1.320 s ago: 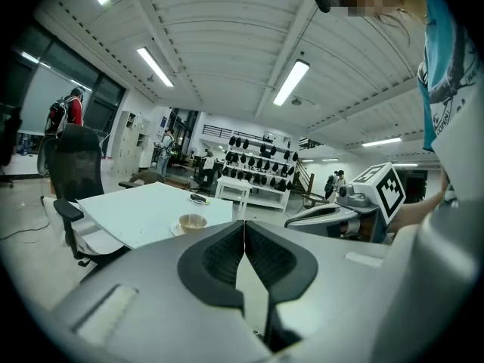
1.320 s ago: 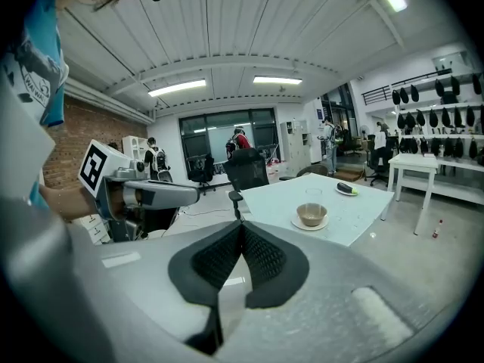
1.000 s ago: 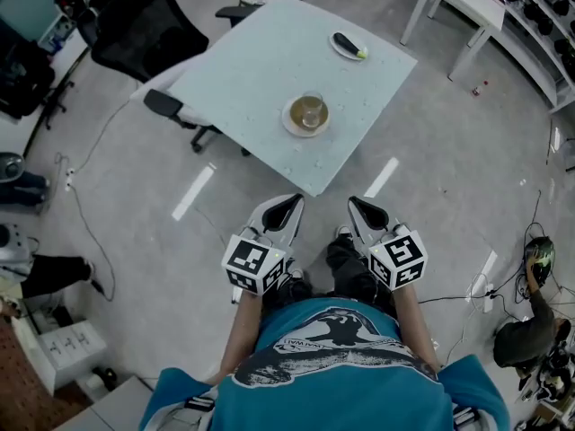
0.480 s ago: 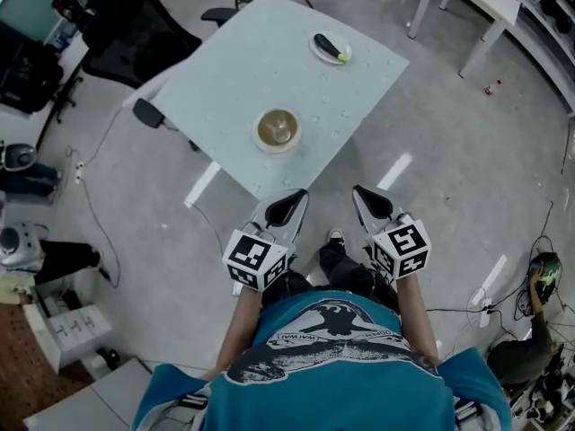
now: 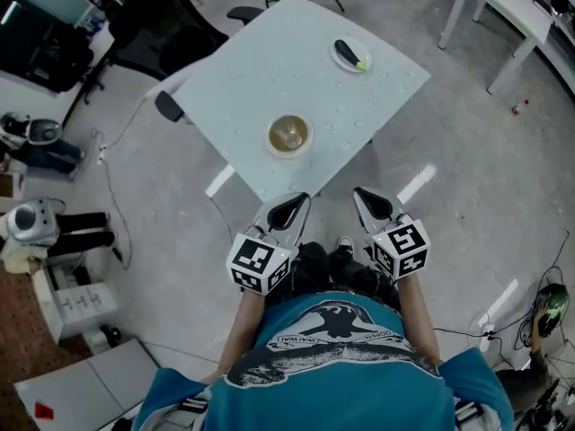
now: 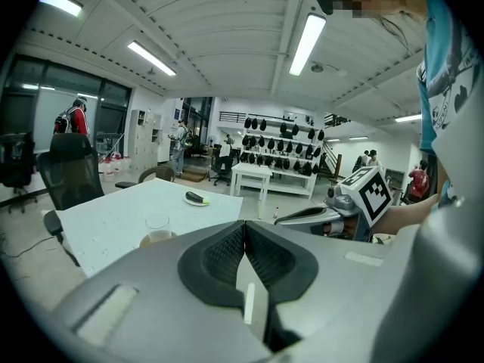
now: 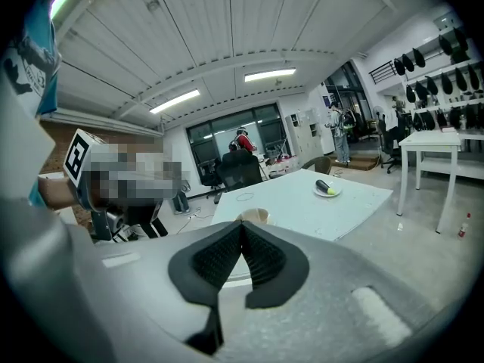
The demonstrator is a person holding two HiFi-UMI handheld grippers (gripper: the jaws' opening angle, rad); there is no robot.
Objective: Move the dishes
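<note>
The left gripper point(image 5: 292, 205) and the right gripper point(image 5: 367, 200) are being held side by side in front of the person's body, just short of the near corner of the pale table point(image 5: 260, 70), and both are being pointed toward it. In the left gripper view, the jaws are being pressed together pad against pad with nothing between them. The same is being shown in the right gripper view, so both tongs are clenched and empty.

The dishes are being left on the table, well apart from both grippers. A clear glass point(image 5: 288, 133) is being carried upright on a saucer point(image 5: 274, 146) near the table's middle. A small plate point(image 5: 340, 59) is being occupied by a dark, elongated vegetable point(image 5: 350, 52) with a yellow-green end, close to the far edge. A black office chair point(image 5: 166, 30) is being seen beside the table's left side.
</note>
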